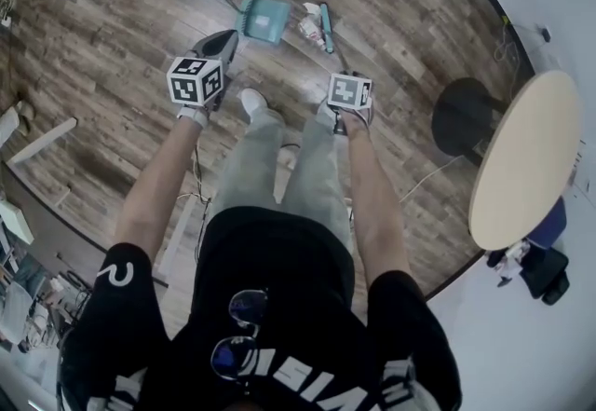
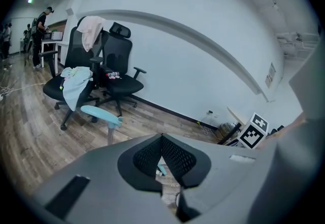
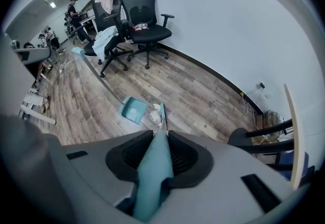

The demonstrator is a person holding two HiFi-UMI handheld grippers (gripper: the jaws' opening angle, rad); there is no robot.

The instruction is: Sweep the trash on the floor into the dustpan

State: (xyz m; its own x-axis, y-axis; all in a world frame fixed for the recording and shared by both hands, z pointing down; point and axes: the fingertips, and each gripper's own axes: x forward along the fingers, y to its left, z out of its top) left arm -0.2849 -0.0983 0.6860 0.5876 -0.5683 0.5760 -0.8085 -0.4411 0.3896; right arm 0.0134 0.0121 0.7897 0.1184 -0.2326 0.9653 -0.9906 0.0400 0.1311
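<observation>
The head view looks steeply down from above the person onto the wooden floor (image 1: 112,18), with the dustpan (image 1: 264,16) well below. The left gripper view sits low and faces across the room toward the office chairs (image 2: 109,73). The right gripper view looks along the broom handle (image 3: 152,172), down at the same dustpan and chairs.

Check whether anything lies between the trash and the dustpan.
Nothing visible does. The white crumpled trash lies right beside the teal plastic dustpan. The teal broom head, whose handle is held in the right tool, sits on the trash's far side, away from the dustpan.
</observation>
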